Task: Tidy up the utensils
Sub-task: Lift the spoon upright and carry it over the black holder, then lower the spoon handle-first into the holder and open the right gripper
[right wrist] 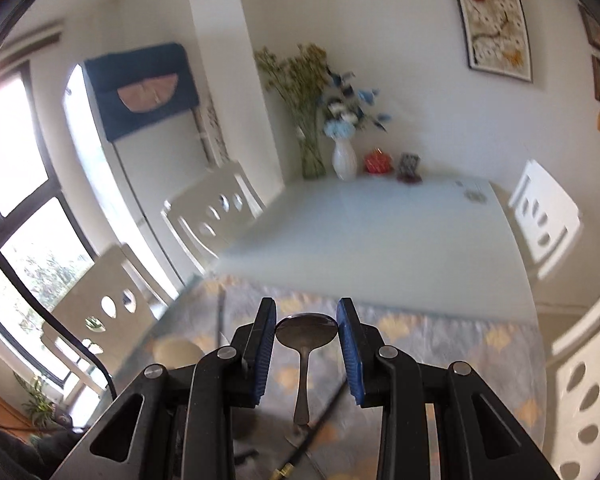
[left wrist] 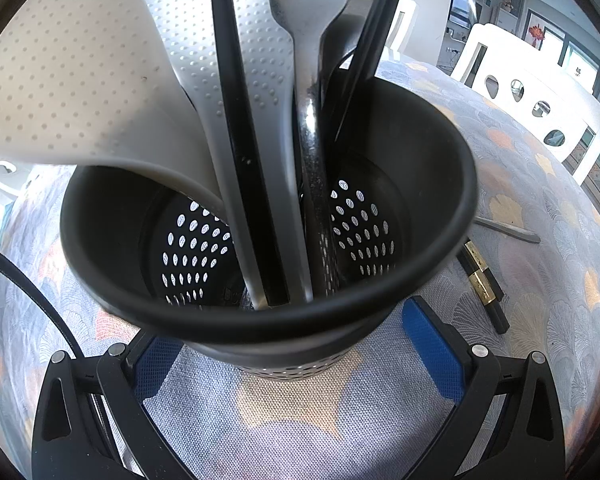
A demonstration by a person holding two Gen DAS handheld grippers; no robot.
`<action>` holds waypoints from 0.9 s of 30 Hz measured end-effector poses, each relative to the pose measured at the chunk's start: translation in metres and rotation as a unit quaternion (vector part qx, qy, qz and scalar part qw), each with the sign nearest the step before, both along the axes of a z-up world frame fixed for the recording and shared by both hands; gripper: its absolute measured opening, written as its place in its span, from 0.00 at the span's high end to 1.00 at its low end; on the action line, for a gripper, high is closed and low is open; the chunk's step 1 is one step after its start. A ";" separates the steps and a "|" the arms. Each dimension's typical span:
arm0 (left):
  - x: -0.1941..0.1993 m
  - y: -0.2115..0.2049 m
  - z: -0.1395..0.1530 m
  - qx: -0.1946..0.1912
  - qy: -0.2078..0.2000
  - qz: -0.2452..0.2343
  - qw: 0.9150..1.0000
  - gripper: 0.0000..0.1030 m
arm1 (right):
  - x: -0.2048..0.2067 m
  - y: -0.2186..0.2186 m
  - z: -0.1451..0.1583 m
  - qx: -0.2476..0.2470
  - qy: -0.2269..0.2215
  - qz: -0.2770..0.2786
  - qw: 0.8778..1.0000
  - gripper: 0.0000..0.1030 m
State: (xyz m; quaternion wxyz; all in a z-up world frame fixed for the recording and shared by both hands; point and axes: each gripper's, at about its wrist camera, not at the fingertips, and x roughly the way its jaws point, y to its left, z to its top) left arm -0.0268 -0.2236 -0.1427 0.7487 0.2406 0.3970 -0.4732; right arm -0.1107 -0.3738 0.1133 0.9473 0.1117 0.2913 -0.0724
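Observation:
In the left wrist view a black utensil holder (left wrist: pixel 432 216) with a perforated metal liner stands on the patterned tablecloth. It holds two grey dotted spatulas (left wrist: pixel 80 80), a metal fork (left wrist: pixel 308 40) and black chopsticks (left wrist: pixel 236 120). My left gripper (left wrist: pixel 300 356) is open, its blue pads (left wrist: pixel 432 352) on either side of the holder's base. In the right wrist view my right gripper (right wrist: pixel 306 336) is shut on a metal spoon (right wrist: pixel 306 332), gripping the bowl between the blue pads, handle hanging down above the table.
A black chopstick with gold bands (left wrist: pixel 484 284) and a metal utensil handle (left wrist: pixel 508 230) lie on the cloth right of the holder. White chairs (left wrist: pixel 532 92) ring the table. More chopsticks (right wrist: pixel 320 424) lie on the cloth under the spoon. Vases of flowers (right wrist: pixel 342 152) stand at the far end.

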 end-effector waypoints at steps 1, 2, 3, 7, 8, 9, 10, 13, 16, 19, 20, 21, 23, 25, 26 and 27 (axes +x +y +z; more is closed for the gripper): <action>0.000 0.000 0.000 0.000 0.000 0.000 1.000 0.00 | 0.002 0.003 0.009 0.001 -0.009 0.004 1.000 0.71; -0.002 -0.001 0.000 0.000 0.000 0.000 1.000 0.00 | 0.004 0.004 0.015 0.003 -0.016 0.009 1.000 0.71; -0.001 0.000 0.000 0.000 0.000 0.000 1.000 0.00 | 0.006 0.007 0.021 0.007 -0.023 0.015 1.000 0.71; 0.000 0.000 0.000 0.000 0.000 0.000 1.000 0.00 | 0.015 0.019 0.039 0.020 -0.051 0.037 0.998 0.71; 0.000 0.000 0.000 0.000 0.000 0.000 1.000 0.00 | 0.019 0.022 0.040 0.022 -0.055 0.042 0.997 0.71; 0.000 0.000 0.000 0.000 0.000 0.000 1.000 0.00 | 0.021 0.025 0.041 0.025 -0.058 0.046 0.997 0.71; -0.001 -0.001 0.000 0.000 0.000 0.000 1.000 0.00 | 0.025 0.029 0.041 0.029 -0.059 0.054 0.996 0.71; -0.001 -0.001 0.000 0.000 0.000 0.000 1.000 0.00 | 0.033 0.037 0.037 0.032 -0.055 0.065 0.996 0.71; -0.001 0.000 0.000 0.000 0.000 0.000 1.000 0.00 | 0.039 0.046 0.029 0.035 -0.045 0.076 0.995 0.71; 0.000 0.000 0.000 0.000 0.000 0.000 1.000 0.00 | 0.044 0.054 0.015 0.043 -0.028 0.088 0.995 0.71; -0.002 -0.001 0.000 0.000 0.000 0.000 1.000 0.00 | 0.046 0.055 0.011 0.043 -0.022 0.090 0.995 0.71; 0.000 0.000 0.000 0.000 0.000 0.000 1.000 0.00 | 0.047 0.058 0.006 0.044 -0.016 0.093 0.995 0.71; -0.002 -0.001 0.000 0.000 0.000 0.000 1.000 0.00 | 0.050 0.060 -0.002 0.047 -0.005 0.096 0.994 0.71; 0.000 0.000 0.000 0.000 0.000 0.000 1.000 0.00 | 0.052 0.061 -0.011 0.053 0.007 0.099 0.994 0.71; 0.000 0.000 0.000 0.000 0.000 0.000 1.000 0.00 | 0.052 0.062 -0.015 0.054 0.012 0.100 0.993 0.71; 0.000 0.000 0.000 0.000 0.000 0.000 1.000 0.00 | 0.053 0.063 -0.019 0.053 0.016 0.101 0.993 0.71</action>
